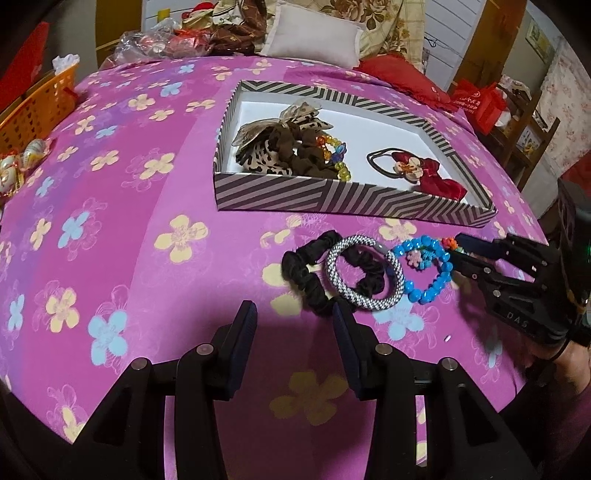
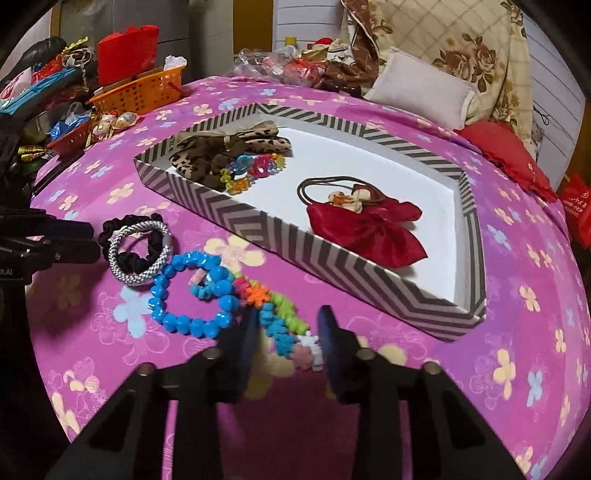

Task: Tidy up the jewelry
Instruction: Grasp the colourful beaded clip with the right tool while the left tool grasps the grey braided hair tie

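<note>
A striped box lies on the pink flowered bedspread. In it are a leopard and brown scrunchie pile, a clear bead bracelet and a red bow hair tie. In front lie a black scrunchie, a silver braided band, a blue bead bracelet and a multicolour flower bracelet. My right gripper is open around the flower bracelet. My left gripper is open and empty, just left of the black scrunchie.
An orange basket and cluttered items stand at the bed's left edge. Pillows and a red cushion lie at the back. A red bag stands off the bed at the right.
</note>
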Motion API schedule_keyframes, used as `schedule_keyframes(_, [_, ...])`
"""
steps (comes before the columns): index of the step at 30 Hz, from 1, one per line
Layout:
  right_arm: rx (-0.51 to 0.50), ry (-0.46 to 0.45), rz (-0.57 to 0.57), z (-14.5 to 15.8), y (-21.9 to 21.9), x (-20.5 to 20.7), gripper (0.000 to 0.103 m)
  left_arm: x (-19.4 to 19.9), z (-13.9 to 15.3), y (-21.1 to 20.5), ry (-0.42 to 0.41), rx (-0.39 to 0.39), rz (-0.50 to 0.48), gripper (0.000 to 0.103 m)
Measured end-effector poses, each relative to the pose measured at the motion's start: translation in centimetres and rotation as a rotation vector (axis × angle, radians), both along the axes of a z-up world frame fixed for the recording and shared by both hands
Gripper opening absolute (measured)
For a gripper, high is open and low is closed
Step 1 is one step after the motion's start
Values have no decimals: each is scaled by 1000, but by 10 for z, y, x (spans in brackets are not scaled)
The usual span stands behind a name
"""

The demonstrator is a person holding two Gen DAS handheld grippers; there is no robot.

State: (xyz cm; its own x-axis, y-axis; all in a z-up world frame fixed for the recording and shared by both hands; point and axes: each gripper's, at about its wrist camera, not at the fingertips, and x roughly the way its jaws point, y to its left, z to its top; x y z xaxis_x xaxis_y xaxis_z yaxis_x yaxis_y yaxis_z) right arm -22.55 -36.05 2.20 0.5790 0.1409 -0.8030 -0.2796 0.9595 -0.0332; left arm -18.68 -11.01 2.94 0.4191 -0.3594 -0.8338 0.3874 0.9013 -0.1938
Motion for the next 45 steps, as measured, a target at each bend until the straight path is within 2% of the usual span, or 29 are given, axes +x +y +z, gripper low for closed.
schedule_keyframes(3, [-6,-2,-9,0,1,-2,17,2,1,2,16,-26,10,32])
schedule_keyframes(10, [-1,-2,-32,0,-1,-3,17,-4,21,-1,-37,-73,-11,31])
schedule_keyframes(15, [8,0,-36,0,-1,-4,17,4,23,-17,-15,-106,-52,31])
schedule_keyframes(21, [12,2,-38,0,-2,-4,17,18,10,-36,14,-71,-90,31])
schedule_keyframes(24, [13,2,-38,0,-3,-4,17,22,2,-38,27,-37,-76,31])
schedule_keyframes(27, [13,2,-37,0,-3,-4,17,24,-4,-37,49,-39,-73,31])
schedule_keyframes(30, [9,1,-38,0,-3,-4,17,23,-6,-38,38,-27,-81,26])
schedule_keyframes(32, [-4,-4,-44,0,-1,-5,17,23,-7,-40,30,-18,-89,10])
schedule_keyframes(34, [-11,-8,-43,1,2,-6,16,24,-7,-39,34,-23,-93,1])
schedule_keyframes(38, [-22,-36,-53,4,6,-12,16,21,-2,-35,14,-36,-90,0])
schedule_keyframes(45, [37,-73,-99,15,-6,-17,16,15,26,-20,-40,-83,-69,0])
